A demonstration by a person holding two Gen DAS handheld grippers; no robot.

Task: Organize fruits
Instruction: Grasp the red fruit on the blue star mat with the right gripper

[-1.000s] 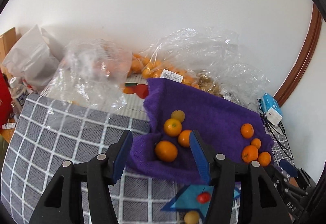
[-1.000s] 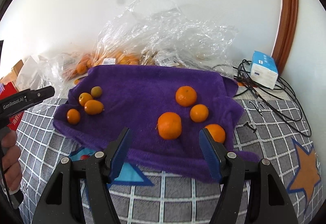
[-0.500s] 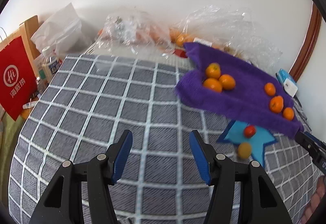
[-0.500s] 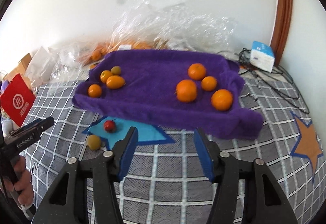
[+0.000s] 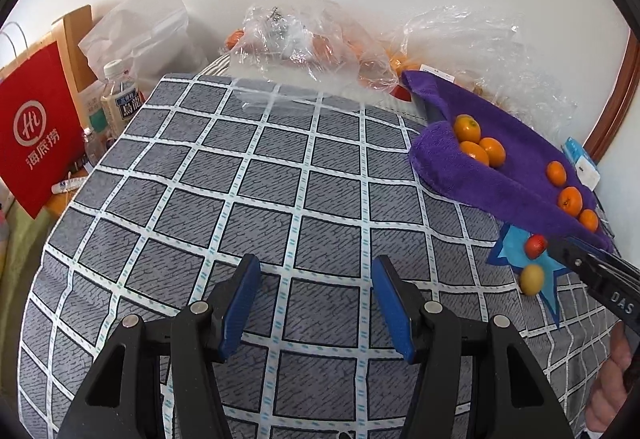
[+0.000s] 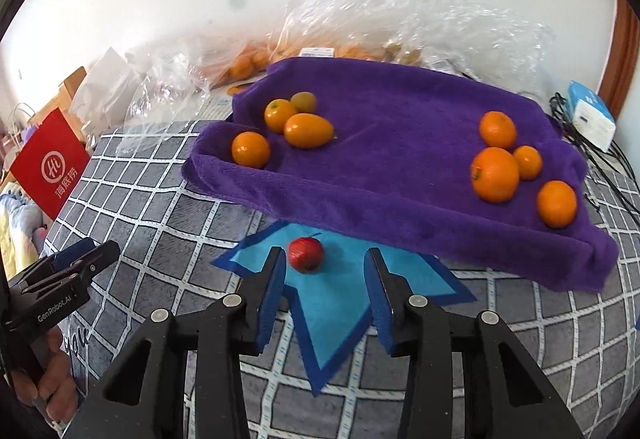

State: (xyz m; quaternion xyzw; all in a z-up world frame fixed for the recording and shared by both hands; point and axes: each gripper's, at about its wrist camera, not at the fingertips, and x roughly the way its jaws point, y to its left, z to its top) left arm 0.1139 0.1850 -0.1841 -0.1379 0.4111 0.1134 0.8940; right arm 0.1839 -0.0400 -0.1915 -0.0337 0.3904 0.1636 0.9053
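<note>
A purple towel [image 6: 400, 159] [image 5: 500, 167] lies on the checked cloth. It carries one cluster of small oranges [image 6: 304, 129] at its left and another cluster of oranges [image 6: 496, 173] at its right. In front of the towel a small red fruit [image 6: 305, 254] [image 5: 536, 245] sits on a blue star patch. My right gripper [image 6: 324, 259] is closing with the red fruit at its fingertips, close to the left one, and the pads are not pressing on it. A yellow fruit [image 5: 532, 279] lies beside the red one. My left gripper [image 5: 316, 303] is open over bare cloth with nothing in it.
Clear plastic bags [image 5: 304, 39] holding more oranges lie along the wall behind the towel. A red paper bag [image 5: 36, 131] and a bottle [image 5: 120, 95] stand off the cloth's left edge. Cables and a white-blue box [image 6: 592, 115] sit at the far right.
The left gripper swung away from the towel to the open checked cloth. The right gripper drew back from the towel, dropped toward the red fruit, and its jaws narrowed.
</note>
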